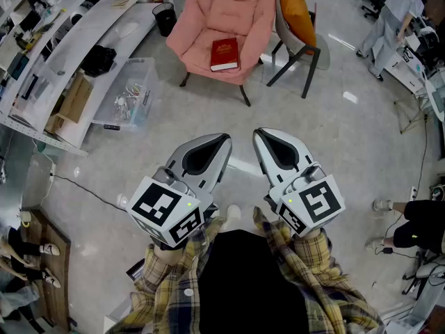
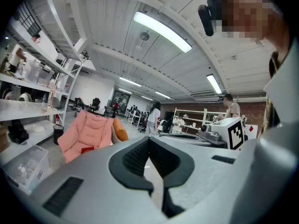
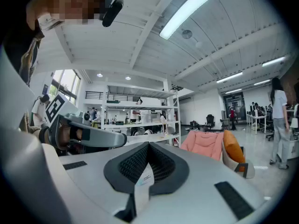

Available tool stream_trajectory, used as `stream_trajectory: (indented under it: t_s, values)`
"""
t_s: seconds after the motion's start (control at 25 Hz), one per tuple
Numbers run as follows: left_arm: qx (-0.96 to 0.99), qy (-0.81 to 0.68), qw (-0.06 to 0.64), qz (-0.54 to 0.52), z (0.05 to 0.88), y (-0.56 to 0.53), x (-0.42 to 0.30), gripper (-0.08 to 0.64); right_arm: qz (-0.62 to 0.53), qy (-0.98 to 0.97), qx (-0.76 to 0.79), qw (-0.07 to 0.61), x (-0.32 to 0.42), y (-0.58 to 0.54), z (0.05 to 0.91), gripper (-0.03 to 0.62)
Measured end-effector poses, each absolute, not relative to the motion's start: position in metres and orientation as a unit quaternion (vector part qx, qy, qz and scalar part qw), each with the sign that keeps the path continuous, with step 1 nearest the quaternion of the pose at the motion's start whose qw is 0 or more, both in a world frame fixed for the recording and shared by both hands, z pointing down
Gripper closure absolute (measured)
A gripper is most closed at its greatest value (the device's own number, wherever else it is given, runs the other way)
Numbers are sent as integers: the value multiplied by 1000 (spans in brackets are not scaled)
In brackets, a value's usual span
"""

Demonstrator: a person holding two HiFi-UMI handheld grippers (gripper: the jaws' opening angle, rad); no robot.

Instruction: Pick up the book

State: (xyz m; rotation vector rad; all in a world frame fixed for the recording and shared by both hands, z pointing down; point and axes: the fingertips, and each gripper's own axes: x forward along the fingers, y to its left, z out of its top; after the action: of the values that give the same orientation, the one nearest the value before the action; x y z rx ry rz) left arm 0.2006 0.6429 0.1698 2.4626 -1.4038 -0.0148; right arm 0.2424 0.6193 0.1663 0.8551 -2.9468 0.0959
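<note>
Floor (image 1: 334,117): glossy pale stone with a faint speckle. It fills the middle and right of the head view and catches soft reflections.
Counter (image 1: 104,19): long, white and smooth-topped, it curves down the upper left of the head view and carries mixed clutter.
Armchair (image 1: 215,9): salmon-pink with soft, quilted padding and a broad rounded back. It stands on thin dark splayed legs at the top centre of the head view.
Side chair (image 1: 318,53): a grey moulded shell on angular black legs, just right of the armchair.
Storage bin (image 1: 128,92): a clear, boxy plastic bin with small loose items inside. It sits on the floor beside the counter.
Waste bin (image 1: 165,18): black and cylindrical, to the left of the armchair.
Cushion (image 1: 297,9): orange and plump, oval in shape, propped upright in the side chair.
Left hand-held gripper (image 1: 224,139): a smooth grey teardrop shell with dark ribbed pads and a black-and-white marker cube at its rear. It is clenched, with the tips meeting on nothing, at lower centre of the head view.
Right hand-held gripper (image 1: 259,133): the same grey shell with ribbed black pads. It is clenched tip to tip and empty, just right of its twin.
Sleeves (image 1: 174,284): yellow-and-grey plaid flannel, behind both cubes.
Book (image 1: 224,54): a dark red hardback, flat and rectangular. It lies on the armchair seat, well apart from both grippers.
</note>
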Motion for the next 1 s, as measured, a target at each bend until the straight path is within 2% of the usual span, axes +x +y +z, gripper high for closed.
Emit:
stream_trajectory:
  t_s: [0.56,1.0]
  values:
    - [844,-513,156,-8,177,641,223,556,27,-963,265,38,270,614,173,577]
    - [834,-526,165,-9,188,627,195,557,37,-967,245,52,239,599,188,577]
